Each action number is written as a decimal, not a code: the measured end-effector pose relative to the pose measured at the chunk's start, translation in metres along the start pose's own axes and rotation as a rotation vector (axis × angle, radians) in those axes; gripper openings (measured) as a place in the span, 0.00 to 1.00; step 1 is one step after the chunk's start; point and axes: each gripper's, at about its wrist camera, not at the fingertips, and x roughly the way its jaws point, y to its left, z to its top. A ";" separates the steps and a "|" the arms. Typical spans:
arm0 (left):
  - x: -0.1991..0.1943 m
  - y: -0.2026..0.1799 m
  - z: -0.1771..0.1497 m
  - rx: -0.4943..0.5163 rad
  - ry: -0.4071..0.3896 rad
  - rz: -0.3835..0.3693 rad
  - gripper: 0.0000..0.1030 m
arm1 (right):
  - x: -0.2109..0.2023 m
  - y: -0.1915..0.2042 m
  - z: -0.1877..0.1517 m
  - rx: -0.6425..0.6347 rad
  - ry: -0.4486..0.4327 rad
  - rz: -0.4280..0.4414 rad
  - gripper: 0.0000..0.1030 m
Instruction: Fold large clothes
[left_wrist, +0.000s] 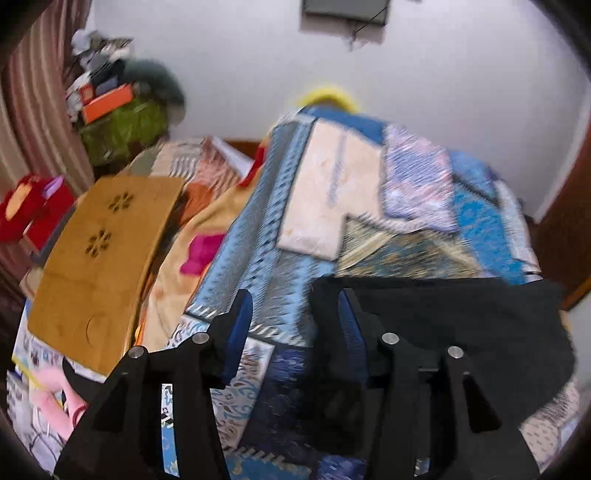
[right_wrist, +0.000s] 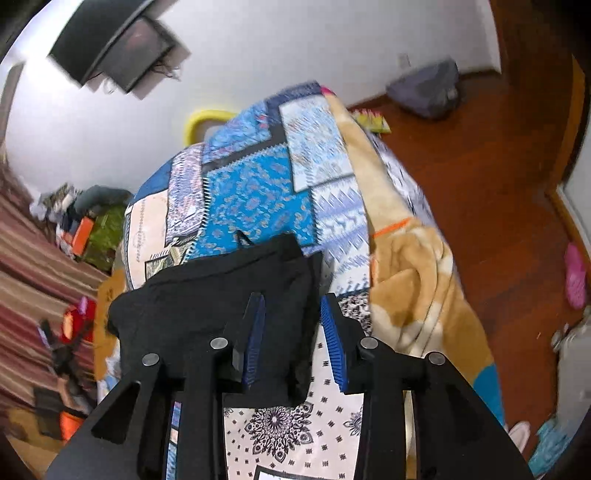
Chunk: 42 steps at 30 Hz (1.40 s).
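no readable text, labels, or numbers

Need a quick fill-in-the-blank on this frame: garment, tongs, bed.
1. The garment being folded is ____ in color.
2. It lies on a patchwork bedspread that is mostly ____.
3. The jaws of the right tongs stand ____, with garment cloth between them.
4. The flat board left of the bedspread has ____ flower-shaped cutouts.

Missing words: black; blue; open; two

Matt black cloth garment (right_wrist: 221, 295) lies on a printed fabric quilt (right_wrist: 258, 192), beside glossy wooden floor (right_wrist: 480, 184).
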 end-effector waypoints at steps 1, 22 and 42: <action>-0.008 -0.003 0.001 0.004 -0.007 -0.022 0.52 | -0.003 0.011 -0.004 -0.031 -0.010 0.003 0.30; 0.034 -0.161 -0.080 0.316 0.175 -0.230 0.54 | 0.129 0.190 -0.097 -0.528 0.069 -0.051 0.38; 0.013 -0.084 -0.114 0.176 0.092 -0.110 0.74 | 0.116 0.128 -0.121 -0.478 0.085 -0.218 0.73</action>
